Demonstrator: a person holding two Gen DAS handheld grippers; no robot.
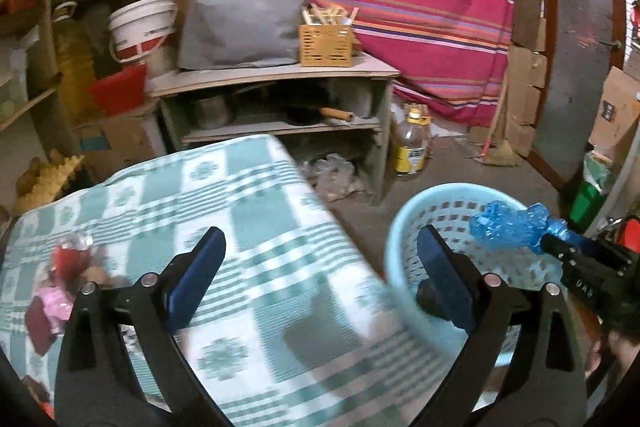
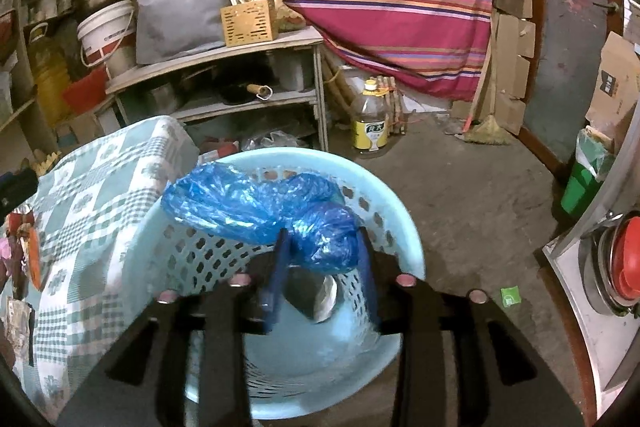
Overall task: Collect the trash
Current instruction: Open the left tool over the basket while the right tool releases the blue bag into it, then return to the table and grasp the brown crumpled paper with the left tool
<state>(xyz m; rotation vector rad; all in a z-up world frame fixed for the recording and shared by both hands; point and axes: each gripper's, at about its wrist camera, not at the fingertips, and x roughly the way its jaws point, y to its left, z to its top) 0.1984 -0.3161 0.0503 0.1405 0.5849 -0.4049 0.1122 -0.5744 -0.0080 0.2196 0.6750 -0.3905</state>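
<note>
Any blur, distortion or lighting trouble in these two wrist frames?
Left wrist: motion blur smears the checkered cloth and the light-blue basket; the trash at the left is hard to identify. Right wrist: the blue plastic bag is fairly sharp, while the right gripper's fingers streak. Both: strong fisheye bending, dark corners, dim indoor light.

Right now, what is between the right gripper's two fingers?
The blue bag, crumpled, with its knotted end between the right gripper fingers, above the basket. The right wrist view shows this.
</note>
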